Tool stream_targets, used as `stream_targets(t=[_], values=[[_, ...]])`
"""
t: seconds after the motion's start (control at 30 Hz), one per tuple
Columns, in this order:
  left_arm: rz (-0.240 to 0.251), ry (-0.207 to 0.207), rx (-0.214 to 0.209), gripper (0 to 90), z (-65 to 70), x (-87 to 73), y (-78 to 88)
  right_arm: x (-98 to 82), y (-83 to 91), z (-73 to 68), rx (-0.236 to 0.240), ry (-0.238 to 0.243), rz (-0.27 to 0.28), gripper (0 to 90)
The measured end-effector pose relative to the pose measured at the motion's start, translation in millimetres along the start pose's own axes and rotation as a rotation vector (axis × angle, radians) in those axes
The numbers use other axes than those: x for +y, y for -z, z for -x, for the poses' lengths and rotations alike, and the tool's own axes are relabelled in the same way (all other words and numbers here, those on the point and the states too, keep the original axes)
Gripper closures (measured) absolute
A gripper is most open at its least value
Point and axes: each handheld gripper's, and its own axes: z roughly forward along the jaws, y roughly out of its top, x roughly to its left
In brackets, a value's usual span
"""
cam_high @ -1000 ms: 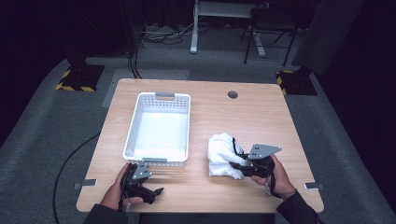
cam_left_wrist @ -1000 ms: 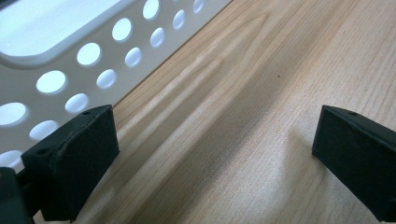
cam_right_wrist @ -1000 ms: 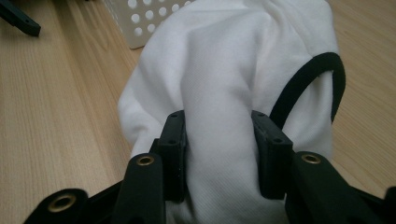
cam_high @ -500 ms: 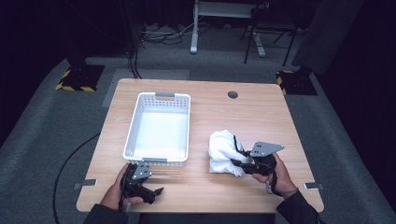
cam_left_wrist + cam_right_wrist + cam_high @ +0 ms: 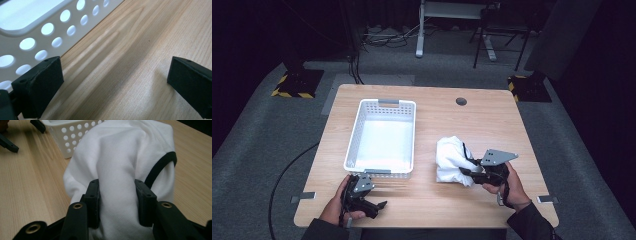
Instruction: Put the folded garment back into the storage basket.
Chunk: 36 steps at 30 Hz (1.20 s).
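My right tongs [image 5: 465, 171] clamped on the crumpled white cloth with black trim [image 5: 451, 159] lying right of the white perforated plastic basket [image 5: 382, 137], left tongs [image 5: 381, 204] wide, empty, near its front wall: grasp made, next likely lift across into basket; pale wooden tabletop [image 5: 432, 200], dark room, grey carpet [image 5: 257, 150].
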Motion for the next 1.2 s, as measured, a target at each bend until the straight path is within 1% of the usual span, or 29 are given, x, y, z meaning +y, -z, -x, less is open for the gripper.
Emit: stream_targets(t=[0.2, 0.27, 0.43, 0.63, 0.73, 0.9, 1.2], values=[[0.000, 0.000, 0.000, 0.3, 0.0, 0.0, 0.0, 3.2, 0.4, 1.8, 0.003, -0.007, 0.003, 61.7], [0.000, 0.000, 0.000, 0.4, 0.0, 0.0, 0.0, 5.1, 1.2, 2.7, -0.004, -0.011, 0.004, 61.8], [-0.001, 0.000, 0.000, 0.3, 0.0, 0.1, 0.0, 12.7, 3.5, 4.3, -0.011, -0.006, 0.010, 61.8], [0.000, 0.000, 0.000, 0.3, 0.0, 0.0, -0.1, 22.0, 3.7, 7.0, -0.016, -0.015, 0.022, 61.8], [0.000, 0.000, 0.000, 0.3, 0.0, 0.0, 0.0, 25.8, 2.6, 7.6, -0.021, -0.006, 0.023, 61.8], [0.000, 0.000, 0.000, 0.3, 0.0, 0.0, 0.0, 31.5, 2.8, 9.0, -0.029, -0.009, 0.036, 61.8], [0.000, 0.000, 0.000, 0.3, 0.0, 0.0, 0.0, 48.1, 3.6, 9.6, -0.040, 0.020, 0.050, 61.8]])
